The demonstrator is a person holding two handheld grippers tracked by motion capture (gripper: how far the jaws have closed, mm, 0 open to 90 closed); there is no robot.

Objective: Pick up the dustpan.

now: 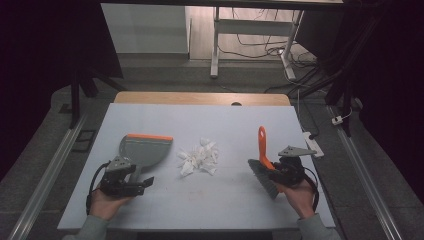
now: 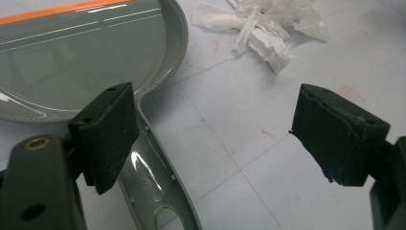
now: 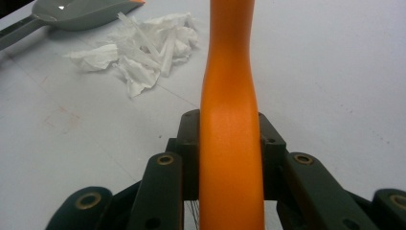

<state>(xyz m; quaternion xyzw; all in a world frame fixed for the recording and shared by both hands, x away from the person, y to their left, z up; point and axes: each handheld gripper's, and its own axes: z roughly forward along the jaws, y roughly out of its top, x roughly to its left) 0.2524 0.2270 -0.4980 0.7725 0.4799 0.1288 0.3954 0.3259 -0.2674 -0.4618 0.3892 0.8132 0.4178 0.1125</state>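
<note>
A grey dustpan with an orange lip lies flat at the left of the white table, its handle pointing toward me. My left gripper is open at that handle. In the left gripper view the dustpan handle runs just beside the left pad, and the right pad stands well clear over bare table. A pile of torn white paper sits mid-table. My right gripper is shut on the brush's orange handle. The brush rests with its grey bristles on the table, right of the paper.
The white tabletop has a wooden strip along its far edge. Bare surface lies between the paper and the brush, and also in front of the pile. The dustpan's scoop opens away from me, left of the paper.
</note>
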